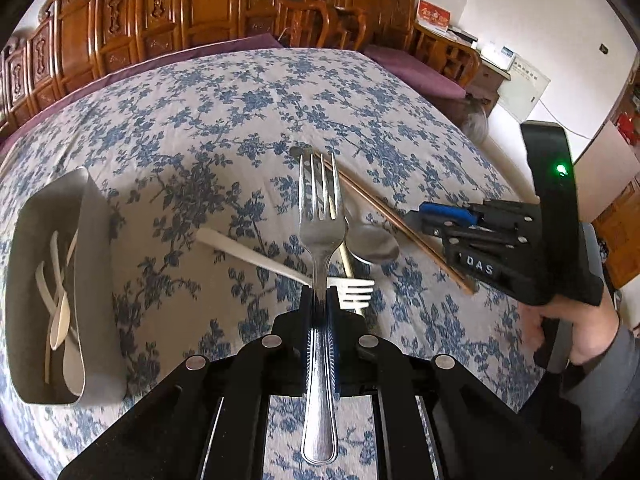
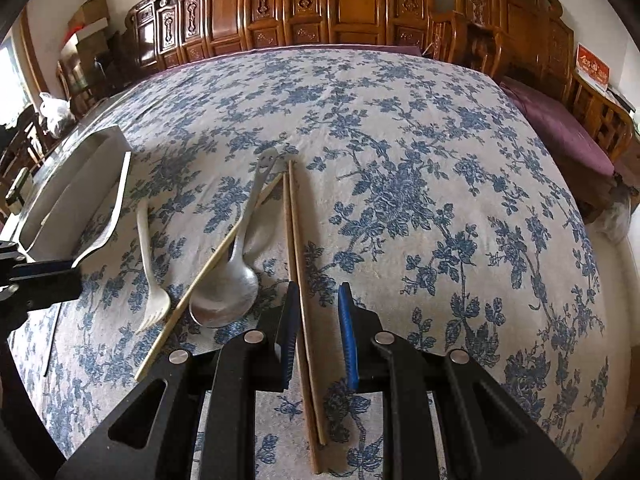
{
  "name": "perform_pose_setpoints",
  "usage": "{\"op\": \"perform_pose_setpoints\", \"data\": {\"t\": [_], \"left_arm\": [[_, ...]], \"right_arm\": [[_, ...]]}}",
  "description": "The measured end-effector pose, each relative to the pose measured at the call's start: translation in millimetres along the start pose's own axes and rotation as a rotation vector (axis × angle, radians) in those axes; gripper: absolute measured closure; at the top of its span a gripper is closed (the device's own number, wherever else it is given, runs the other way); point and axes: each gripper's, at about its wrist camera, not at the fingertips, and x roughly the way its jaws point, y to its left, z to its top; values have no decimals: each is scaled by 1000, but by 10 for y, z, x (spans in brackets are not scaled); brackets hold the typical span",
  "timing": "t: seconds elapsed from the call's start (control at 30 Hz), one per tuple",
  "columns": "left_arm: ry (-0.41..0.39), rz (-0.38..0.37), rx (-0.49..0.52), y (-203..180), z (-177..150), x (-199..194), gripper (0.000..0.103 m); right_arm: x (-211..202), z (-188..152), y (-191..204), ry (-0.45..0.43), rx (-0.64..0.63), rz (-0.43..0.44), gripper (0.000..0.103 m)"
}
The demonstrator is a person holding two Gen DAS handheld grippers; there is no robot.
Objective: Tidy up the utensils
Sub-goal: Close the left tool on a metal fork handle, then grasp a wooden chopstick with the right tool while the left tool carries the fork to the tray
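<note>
My left gripper (image 1: pixel 320 292) is shut on the handle of a metal fork (image 1: pixel 320 216), held above the tablecloth with its tines pointing away. Below it lie a white plastic fork (image 1: pixel 248 254), a metal spoon (image 1: pixel 372 242) and a pair of brown chopsticks (image 1: pixel 372 196). In the right wrist view my right gripper (image 2: pixel 319 290) is open low over the table. The brown chopsticks (image 2: pixel 294 232) lie between its fingers, close to the left one. Left of them are the metal spoon (image 2: pixel 224 292), a pale single chopstick (image 2: pixel 212 264) and the white plastic fork (image 2: pixel 148 264).
A grey tray (image 1: pixel 96 240) at the left holds white plastic utensils (image 1: pixel 60 308); it also shows in the right wrist view as the tray (image 2: pixel 72 188). A hand (image 1: pixel 580 332) holds the right gripper (image 1: pixel 416 218). Carved wooden benches (image 2: pixel 340 8) with purple cushions (image 2: pixel 560 128) border the table.
</note>
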Motion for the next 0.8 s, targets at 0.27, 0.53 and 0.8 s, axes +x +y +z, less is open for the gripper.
{"op": "perform_pose_setpoints", "data": {"t": [0.27, 0.53, 0.8], "left_arm": [[2, 5, -2, 10, -70, -36, 97], [-5, 12, 4, -13, -79, -88, 97], [-25, 33, -1, 31, -71, -225, 97]], "right_arm": [[37, -18, 10, 17, -16, -17, 81], [63, -37, 47, 47, -51, -22, 82], [66, -48, 106, 53, -89, -44, 97]]}}
